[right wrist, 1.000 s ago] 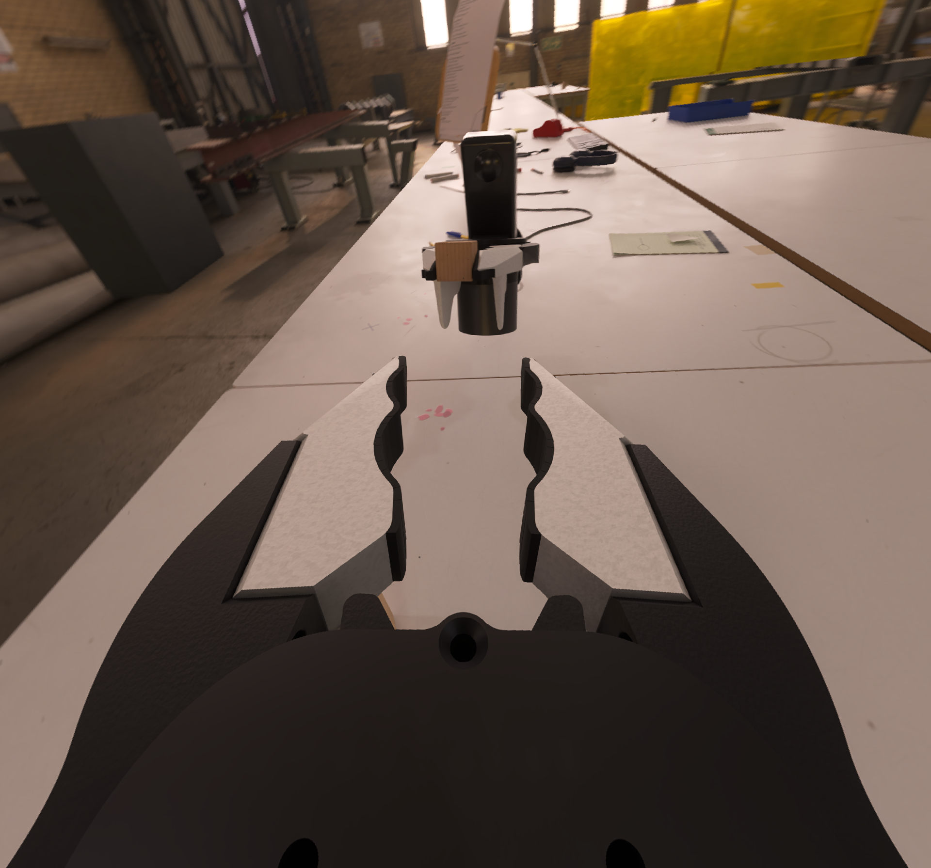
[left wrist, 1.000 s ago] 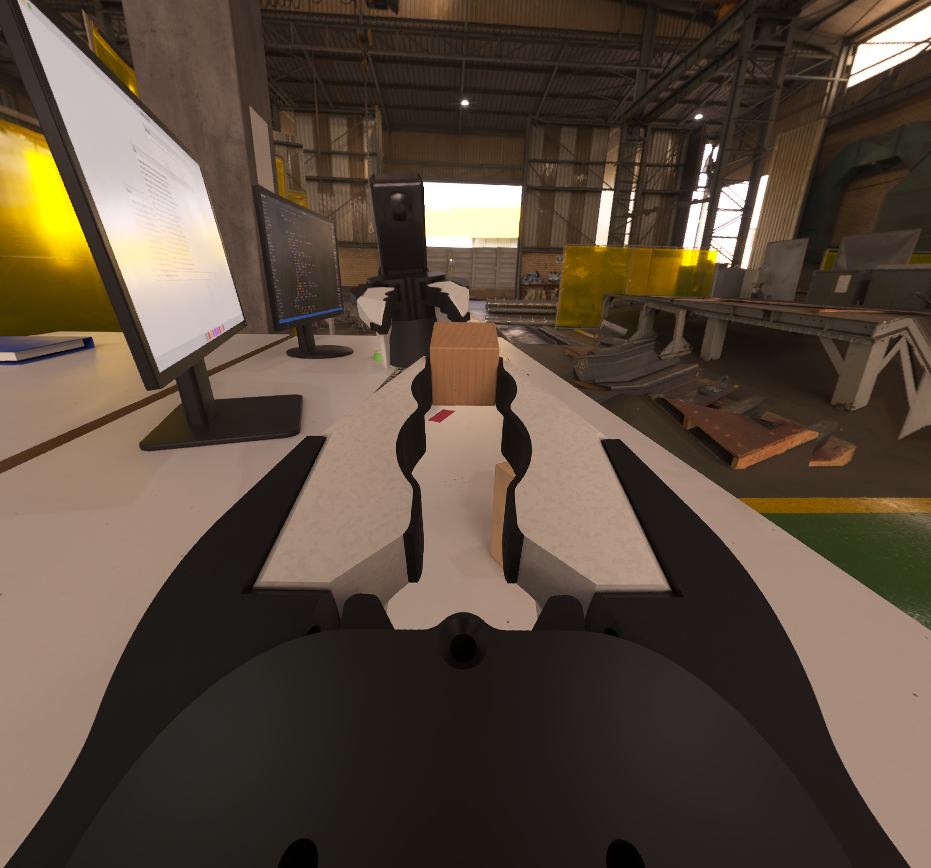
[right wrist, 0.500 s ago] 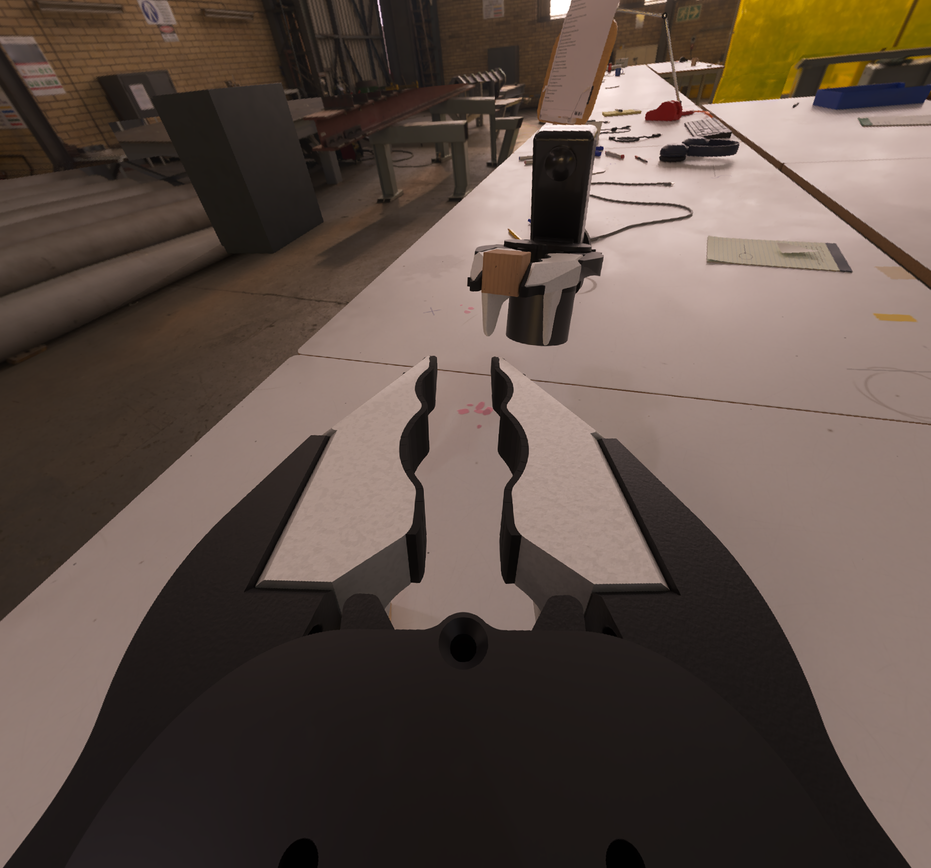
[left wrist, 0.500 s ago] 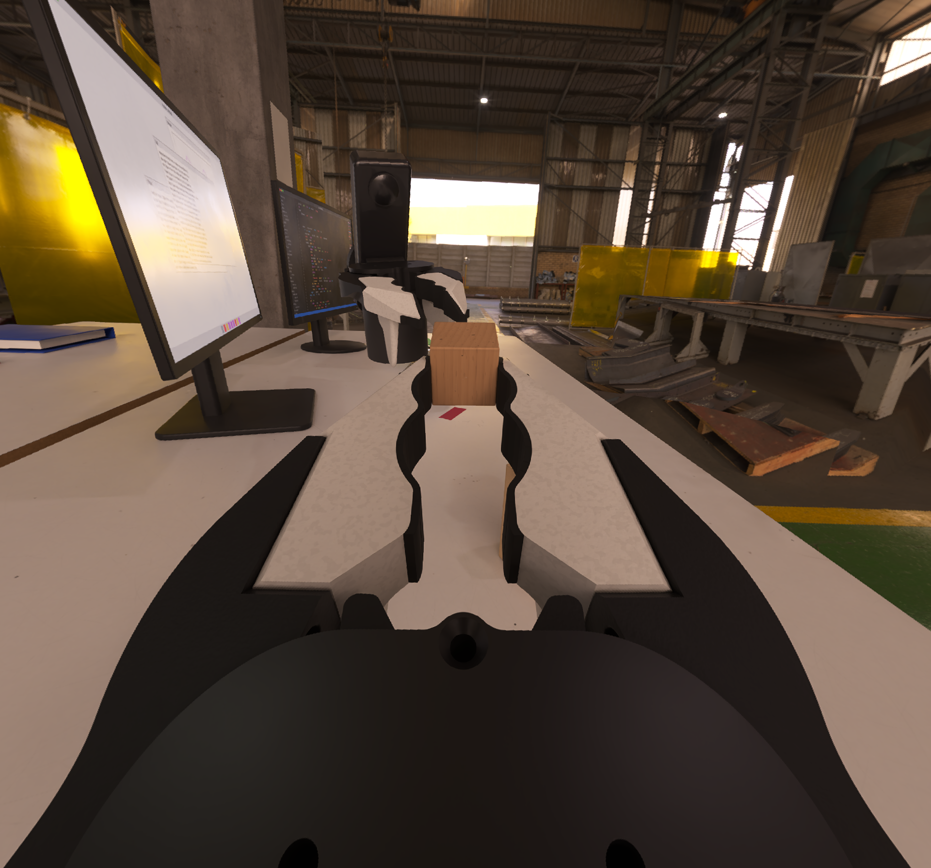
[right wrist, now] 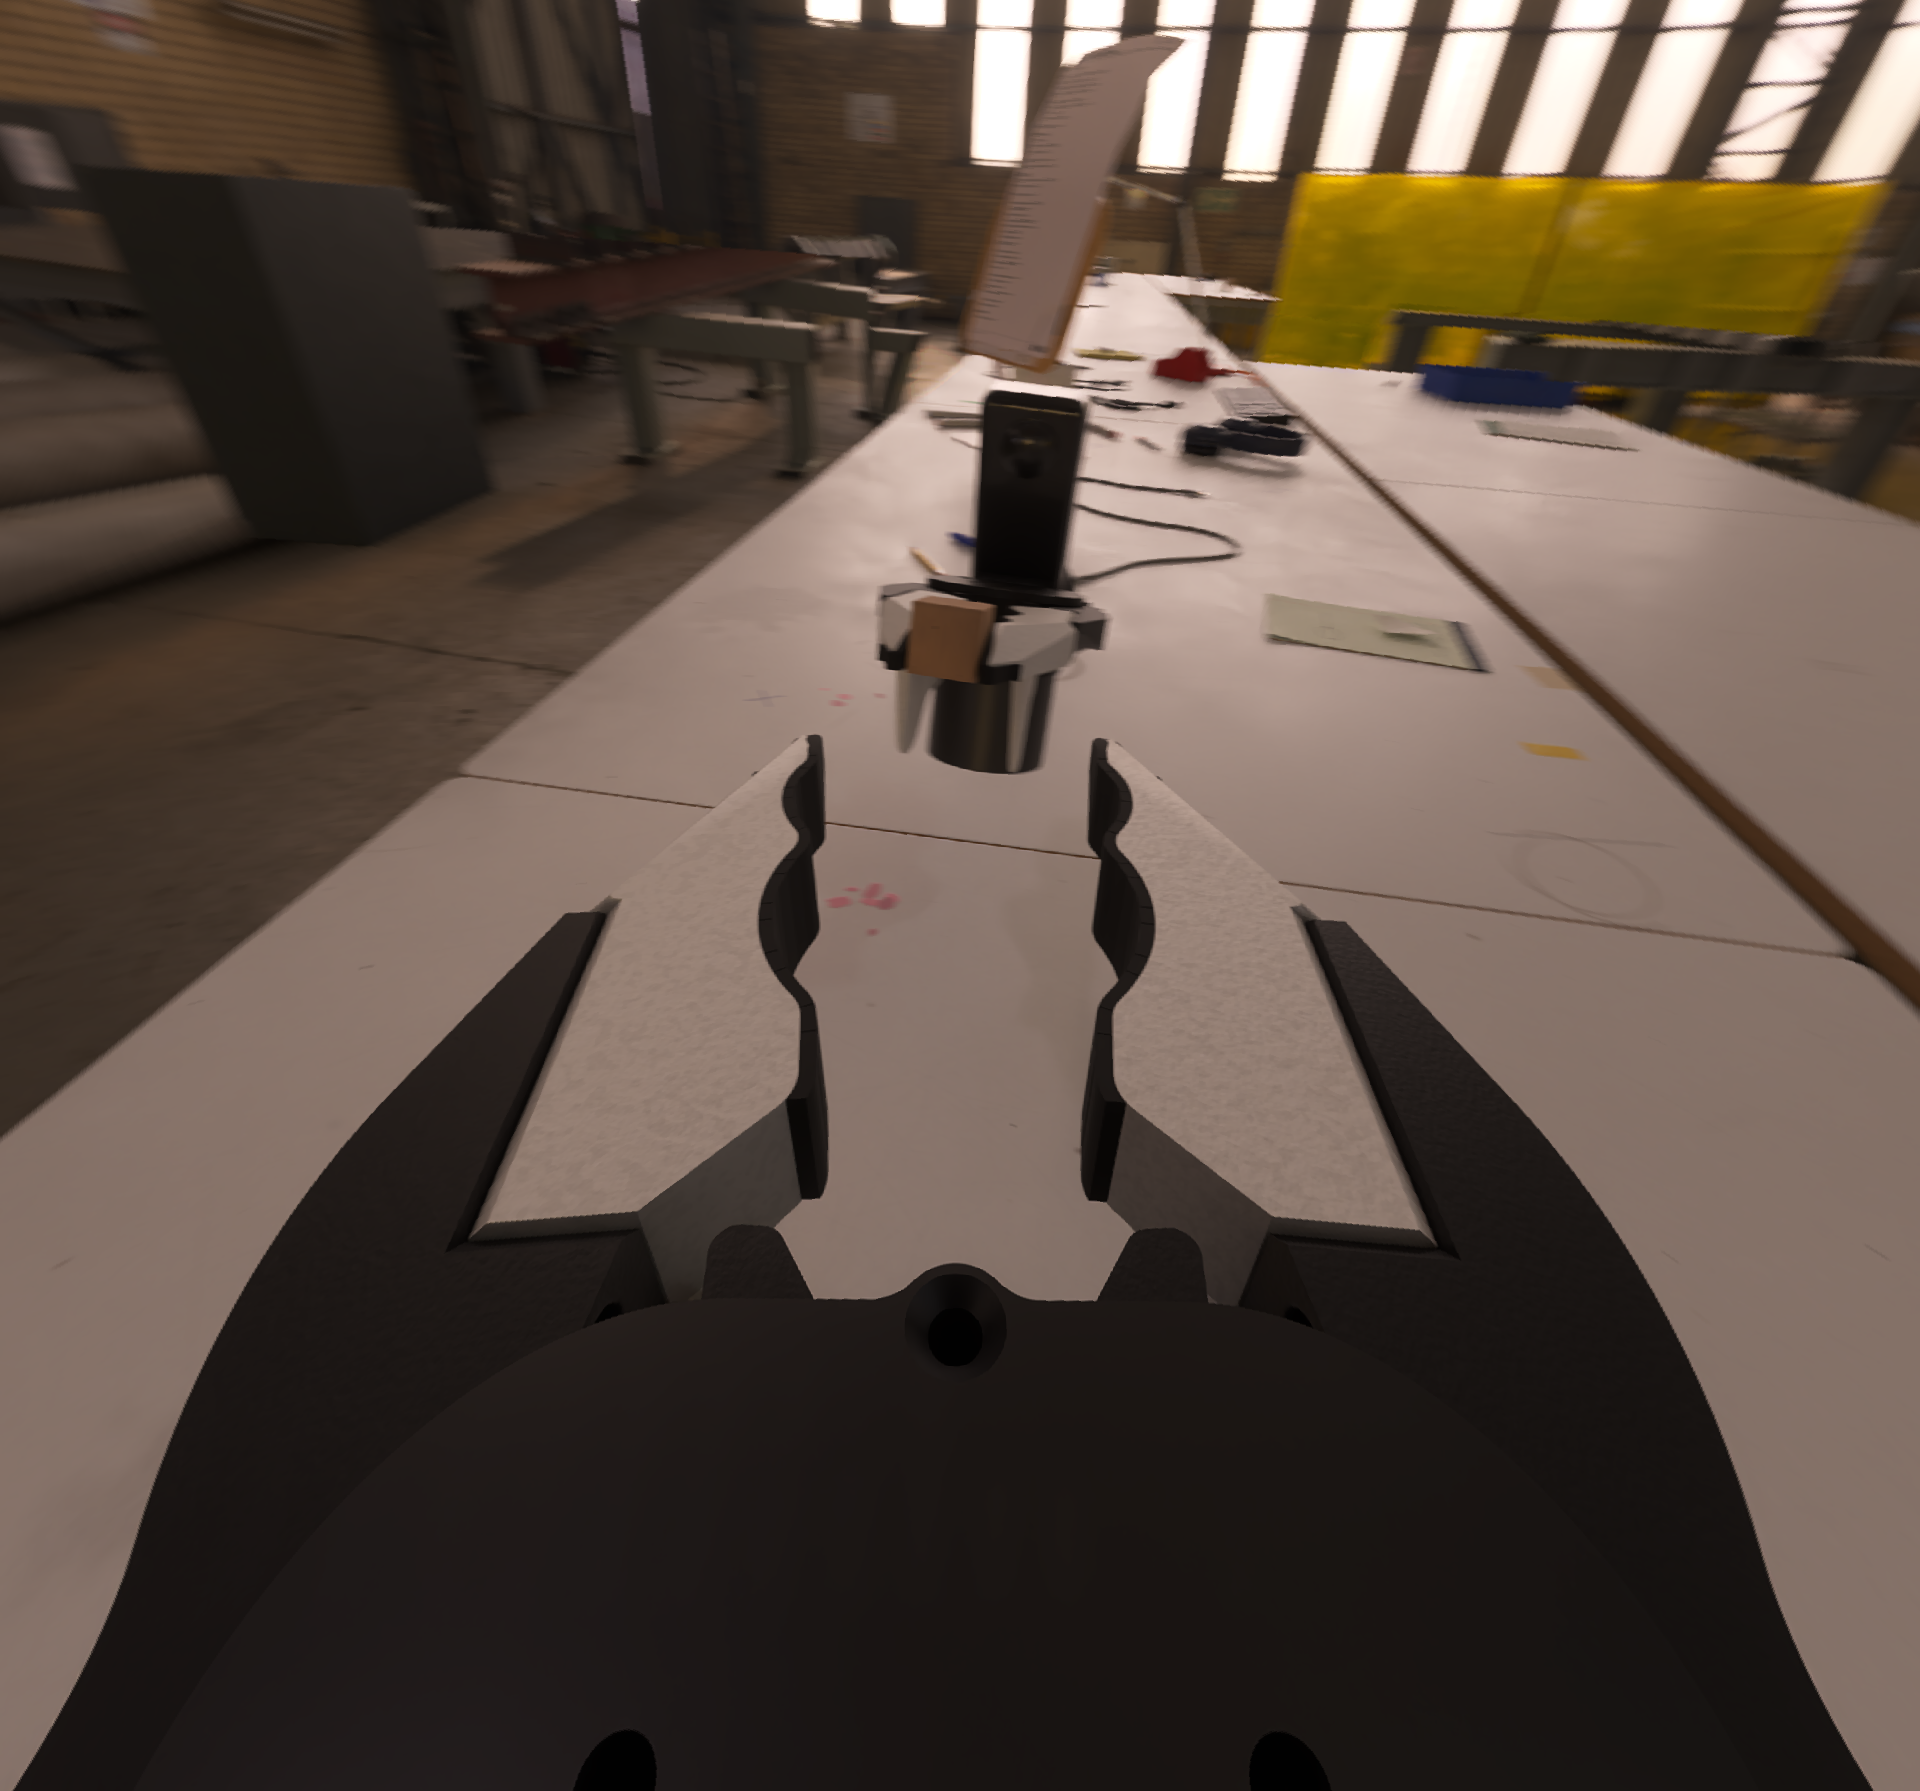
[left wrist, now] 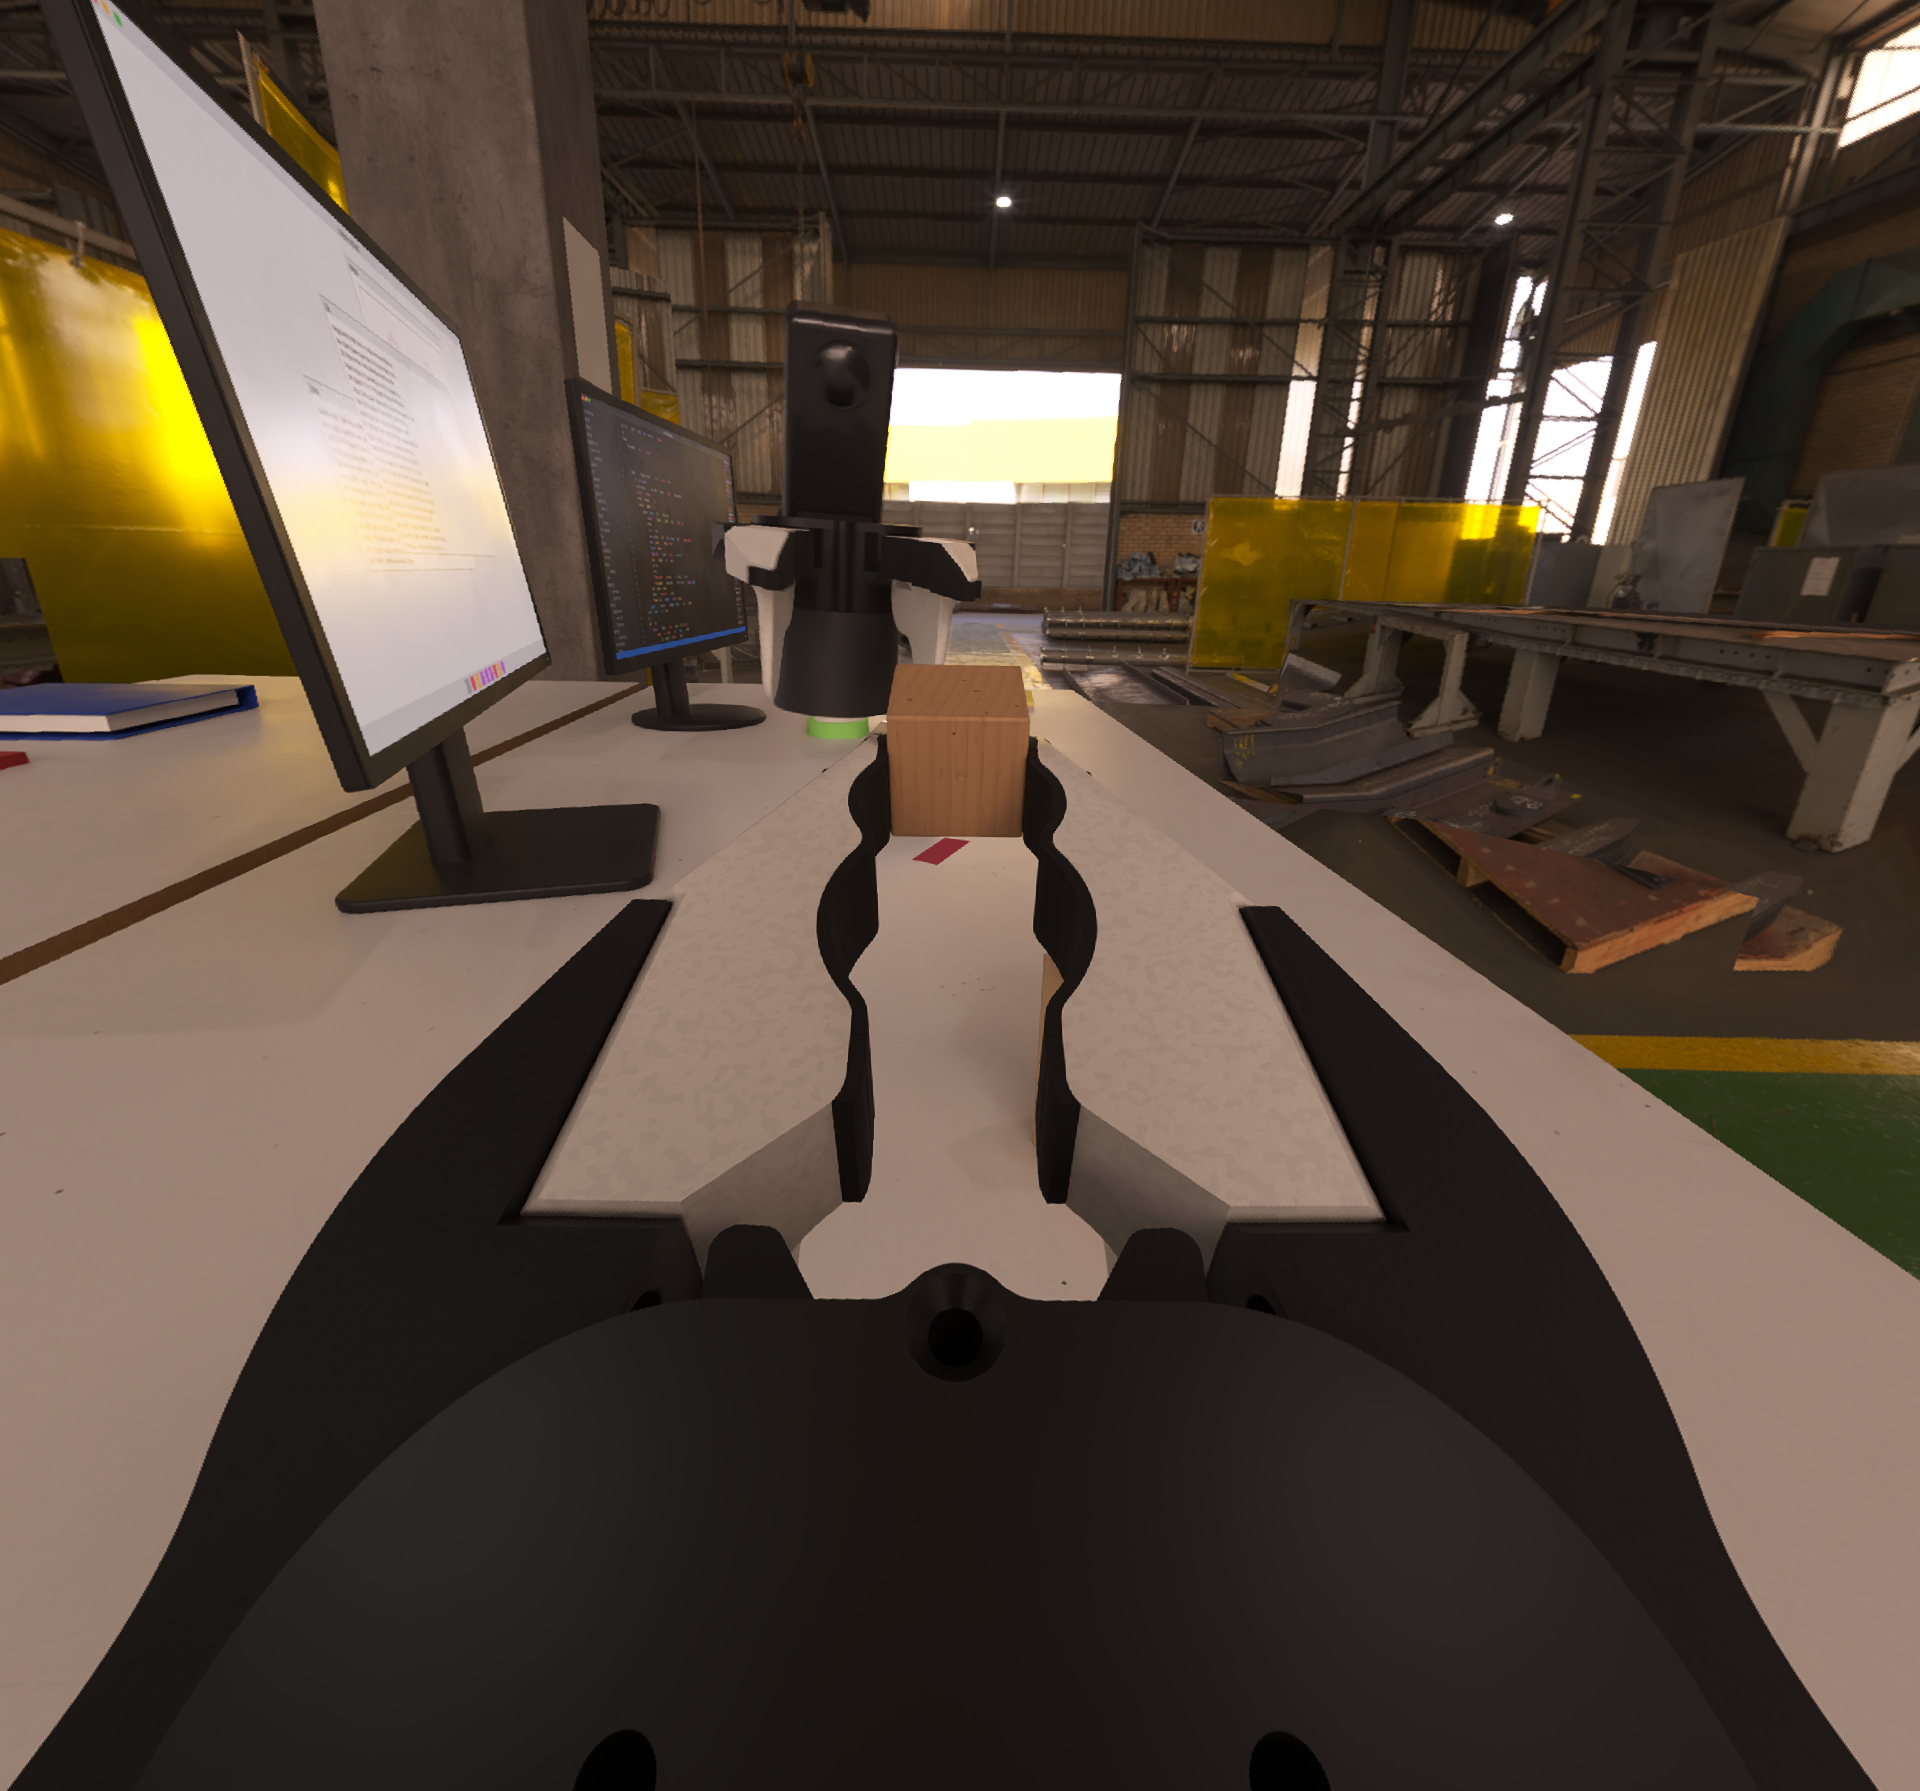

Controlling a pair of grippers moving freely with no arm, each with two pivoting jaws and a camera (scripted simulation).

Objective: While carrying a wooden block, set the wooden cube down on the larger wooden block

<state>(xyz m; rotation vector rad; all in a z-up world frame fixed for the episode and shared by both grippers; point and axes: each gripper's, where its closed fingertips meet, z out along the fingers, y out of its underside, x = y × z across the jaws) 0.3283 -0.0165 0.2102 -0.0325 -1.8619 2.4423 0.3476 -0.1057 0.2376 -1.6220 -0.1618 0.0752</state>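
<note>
My left gripper point(left wrist: 956, 754) is shut on a light wooden cube point(left wrist: 956, 765) at its fingertips and holds it above the white table point(left wrist: 312, 1066). A sliver of a second wooden block point(left wrist: 1049, 998) shows on the table under the left gripper's right finger; most of it is hidden. My right gripper point(right wrist: 956, 759) is open and empty above the table. It also shows in the left wrist view point(left wrist: 852, 562), facing me beyond the cube. The right wrist view shows the left gripper point(right wrist: 971, 645) farther off with the cube point(right wrist: 945, 640).
Two monitors point(left wrist: 312, 411) point(left wrist: 665, 536) stand on the left, with a blue book point(left wrist: 125, 707) beyond. A red mark point(left wrist: 940, 850) and a green object point(left wrist: 836, 726) lie ahead. The table's edge point(left wrist: 1455, 1014) drops to the floor on the right. A cable point(right wrist: 1174, 552) and a paper sheet point(right wrist: 1371, 645) lie farther along.
My right gripper's jaws narrowed half a second ago and now stand wide open. In the left wrist view it has shifted right. The left gripper still holds the cube.
</note>
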